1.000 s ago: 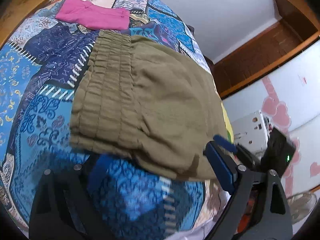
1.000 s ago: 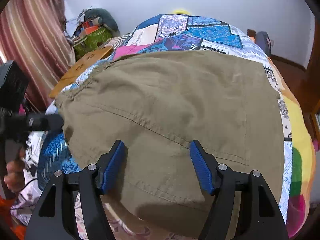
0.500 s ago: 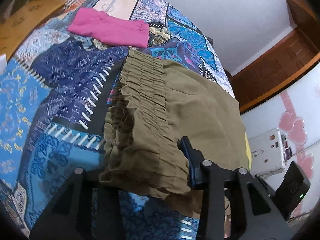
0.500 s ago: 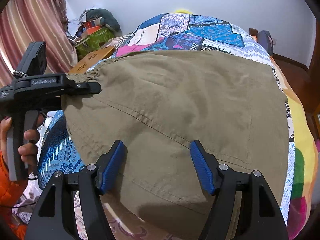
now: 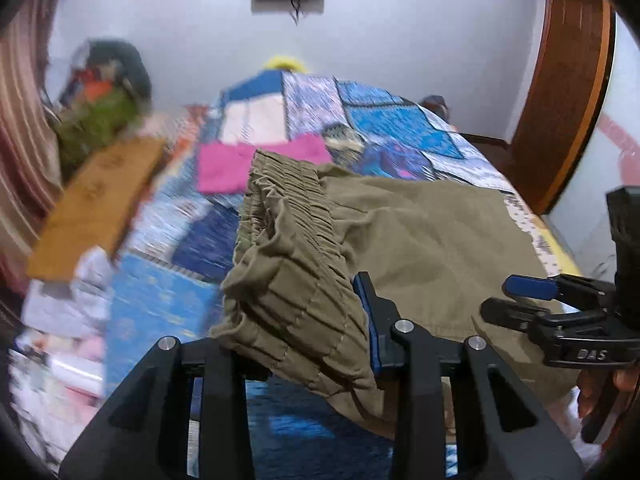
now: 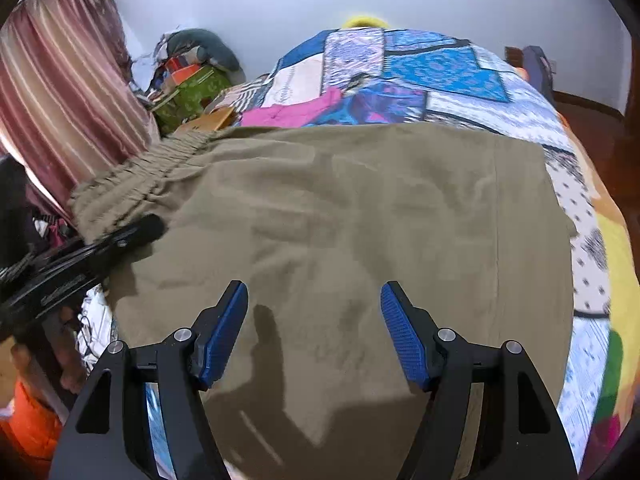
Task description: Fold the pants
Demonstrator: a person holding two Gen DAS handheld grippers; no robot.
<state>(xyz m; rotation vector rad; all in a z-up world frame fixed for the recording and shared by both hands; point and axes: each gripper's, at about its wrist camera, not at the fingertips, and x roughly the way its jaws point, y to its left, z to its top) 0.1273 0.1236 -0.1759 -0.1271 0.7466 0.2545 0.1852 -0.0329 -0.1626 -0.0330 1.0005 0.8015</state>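
Observation:
Olive-khaki pants [image 6: 352, 216] lie folded on a patchwork bedspread [image 6: 432, 72]. Their gathered elastic waistband [image 5: 288, 248] is bunched and lifted at the near left. My left gripper [image 5: 312, 320] is shut on the waistband; cloth drapes over its fingers and hides the left one. It shows from the side in the right wrist view [image 6: 120, 240]. My right gripper [image 6: 314, 332] is open, its blue pads hovering over the near edge of the pants; it also shows in the left wrist view [image 5: 532, 300].
Folded pink clothing [image 5: 236, 164] lies on the bed beyond the waistband. A wooden board [image 5: 100, 200] and cluttered boxes [image 6: 188, 88] stand left of the bed, with a striped curtain [image 6: 60, 92]. A wooden door frame [image 5: 568, 92] is at the right.
My left gripper has closed on the waistband, lifted it and swung round toward the head of the bed. My right gripper stays open over the pants' near edge.

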